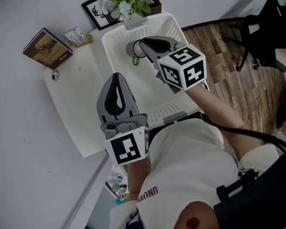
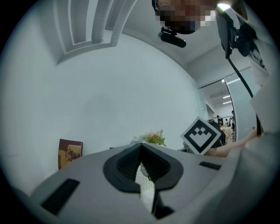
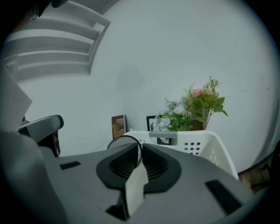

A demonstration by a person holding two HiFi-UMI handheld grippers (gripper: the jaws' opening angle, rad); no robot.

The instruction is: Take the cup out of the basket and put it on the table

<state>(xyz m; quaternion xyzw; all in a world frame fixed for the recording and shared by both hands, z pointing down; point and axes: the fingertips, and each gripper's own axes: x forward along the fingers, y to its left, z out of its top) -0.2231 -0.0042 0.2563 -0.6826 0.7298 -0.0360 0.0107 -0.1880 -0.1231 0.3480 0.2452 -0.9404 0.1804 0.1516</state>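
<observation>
The cup [image 1: 133,49] is a pale, glassy cup with a green piece hanging at its lower side. It hangs over the inside of the white basket [image 1: 110,43] near the far wall. My right gripper [image 1: 140,46] is shut on its rim. In the right gripper view the thin dark rim of the cup [image 3: 124,137] runs between the jaws of the right gripper [image 3: 141,151], with the basket [image 3: 199,142] behind. My left gripper [image 1: 115,77] hovers over the white table [image 1: 77,108] just left of the basket. Its jaws meet at the tip with nothing in them, as the left gripper [image 2: 141,158] view also shows.
A brown book [image 1: 47,48], a small card [image 1: 78,37] and a small round object [image 1: 55,76] lie at the table's far left. A framed picture [image 1: 97,11] and flowers [image 1: 132,1] stand behind the basket. An office chair [image 1: 263,31] stands on the wooden floor at right.
</observation>
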